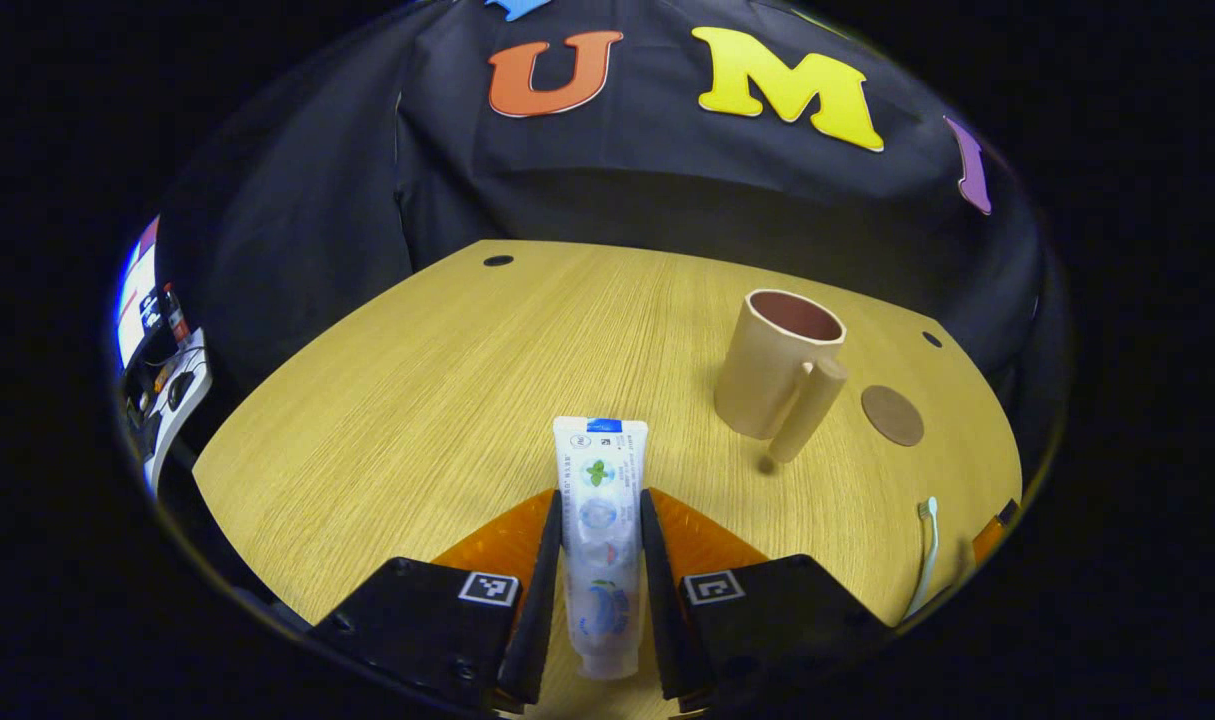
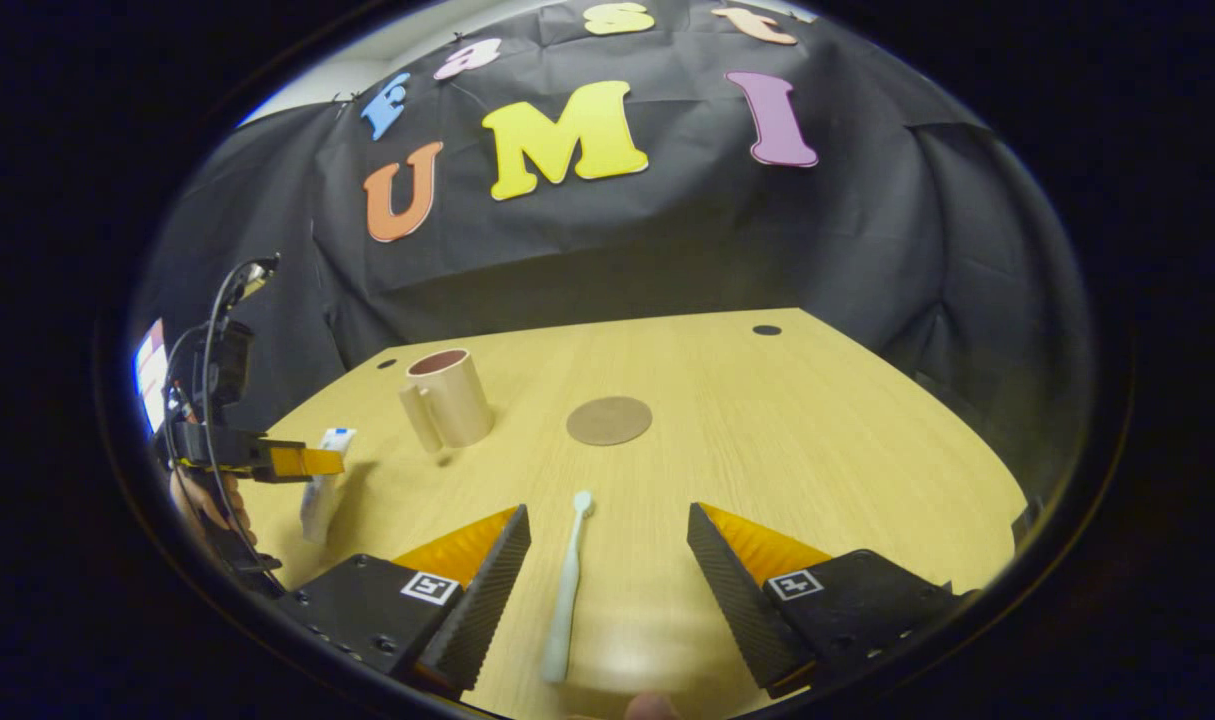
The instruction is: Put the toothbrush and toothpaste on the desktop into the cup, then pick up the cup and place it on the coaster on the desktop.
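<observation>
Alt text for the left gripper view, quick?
The left claw is shut on the toothpaste tube above the wooden desktop. Ahead to the right stands the empty cup, with the round coaster and toothbrush beyond.

My left tool (image 1: 599,555) has both fingers pressed against the toothpaste (image 1: 599,540), tube pointing away from me. Ahead to the right on the counter (image 1: 417,400) I see the cup (image 1: 779,370), the coaster (image 1: 892,415) just beyond it, and the toothbrush (image 1: 925,555) nearer, far right.
</observation>
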